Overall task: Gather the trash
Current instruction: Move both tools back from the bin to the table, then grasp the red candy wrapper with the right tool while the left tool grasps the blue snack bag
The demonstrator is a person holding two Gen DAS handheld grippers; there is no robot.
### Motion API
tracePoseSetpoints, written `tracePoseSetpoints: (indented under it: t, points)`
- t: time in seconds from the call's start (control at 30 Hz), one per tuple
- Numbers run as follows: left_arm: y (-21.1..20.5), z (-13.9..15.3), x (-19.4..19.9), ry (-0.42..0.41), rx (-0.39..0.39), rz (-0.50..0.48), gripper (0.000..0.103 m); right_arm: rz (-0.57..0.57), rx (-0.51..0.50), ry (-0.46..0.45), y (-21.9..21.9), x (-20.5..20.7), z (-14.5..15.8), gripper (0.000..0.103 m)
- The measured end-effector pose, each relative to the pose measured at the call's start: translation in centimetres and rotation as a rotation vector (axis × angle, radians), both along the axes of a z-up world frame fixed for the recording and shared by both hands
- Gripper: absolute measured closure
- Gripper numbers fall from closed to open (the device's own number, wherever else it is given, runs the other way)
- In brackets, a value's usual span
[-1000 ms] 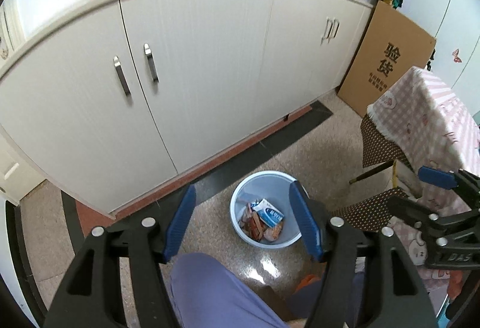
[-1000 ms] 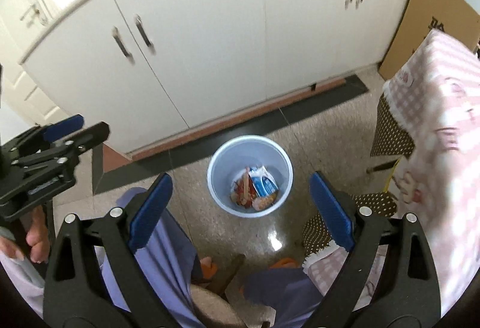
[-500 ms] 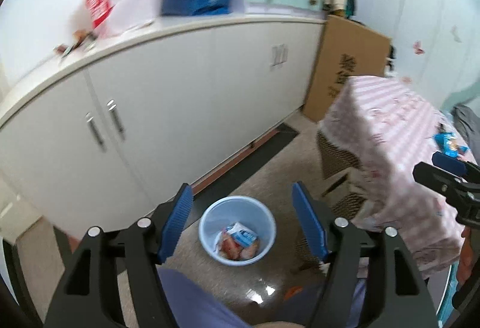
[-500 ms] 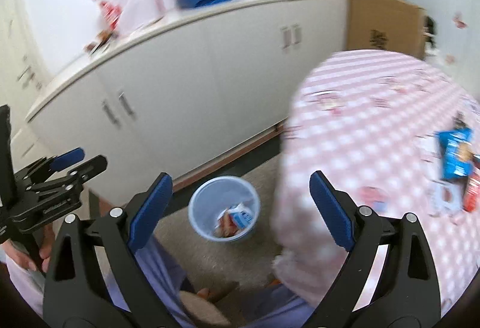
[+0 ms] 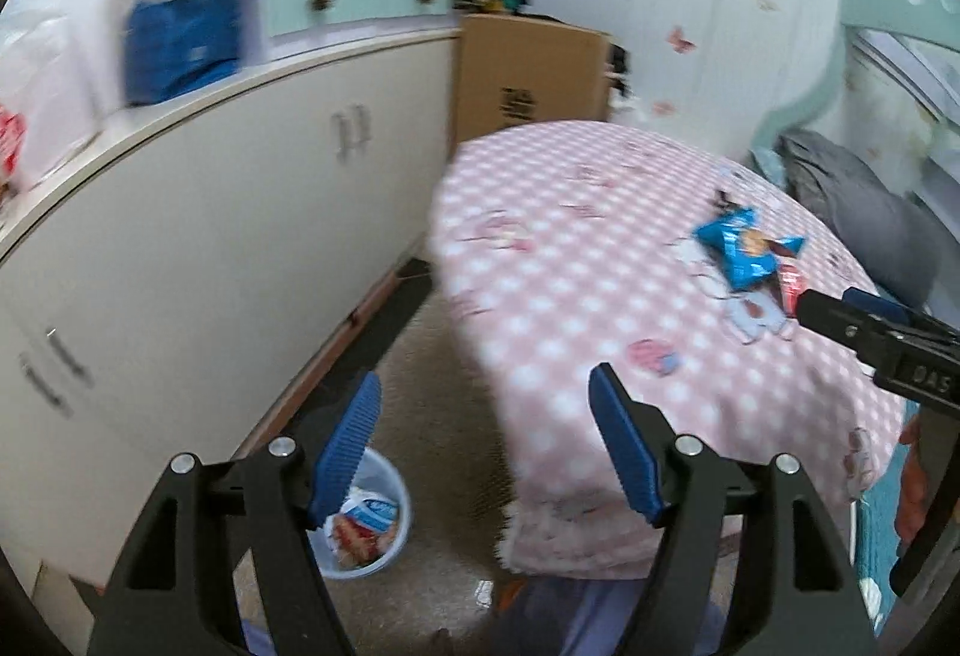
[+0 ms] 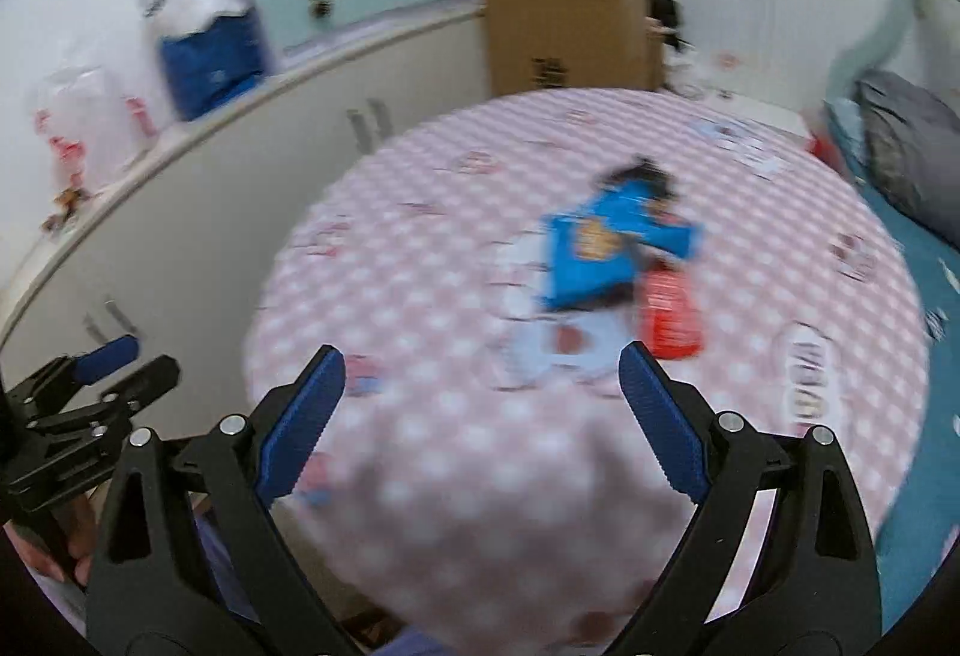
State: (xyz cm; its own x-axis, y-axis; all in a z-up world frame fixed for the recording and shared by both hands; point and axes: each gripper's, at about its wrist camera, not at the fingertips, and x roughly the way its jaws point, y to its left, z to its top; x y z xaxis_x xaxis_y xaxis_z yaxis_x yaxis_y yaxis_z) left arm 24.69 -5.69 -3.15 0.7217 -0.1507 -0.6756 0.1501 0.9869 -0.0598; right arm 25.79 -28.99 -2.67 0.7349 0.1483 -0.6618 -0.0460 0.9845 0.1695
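A blue snack wrapper (image 5: 744,251) (image 6: 606,248) lies on the pink checked tablecloth (image 5: 570,248) (image 6: 432,308), with a small red packet (image 6: 669,317) (image 5: 791,283) just beside it. A pale blue bin (image 5: 393,542) with wrappers in it stands on the floor at the lower left. My left gripper (image 5: 485,416) hangs over the floor at the table's edge, its jaws opening with nothing between them. My right gripper (image 6: 480,392) is open and empty above the near part of the table, short of the wrappers. Both views are blurred.
A long white cabinet (image 5: 198,248) runs along the left, with bags (image 5: 180,35) on its top. A cardboard box (image 5: 528,74) leans behind the table. A grey cushion (image 5: 858,200) lies at the right. The person's purple trousers (image 5: 606,620) show at the bottom.
Both grippers have swung up and to the right, away from the bin and toward the table. The wrappers on the cloth have come into view; the bin has slid to the lower left.
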Motion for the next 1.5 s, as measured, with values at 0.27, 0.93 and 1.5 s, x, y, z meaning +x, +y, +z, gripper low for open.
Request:
tracePoseSetpoints:
  t: [0.27,0.93,1.5]
  points:
    - [-5.3,-1.5,3.0,0.075,-0.015,-0.11,0.03,-0.076,0.002,0.06,-5.1,1.5,-1.5,0.012]
    - [-12.6,-2.8,7.6,0.18,-0.04,-0.241,0.019,-0.127,-0.013,0.133,-8.5,4.9,-4.1,0.074]
    - [-21.6,-3.8,12.7,0.183,-0.026,-0.287,0.018,-0.254,0.01,0.111,-14.0,2.7,-3.5,0.074]
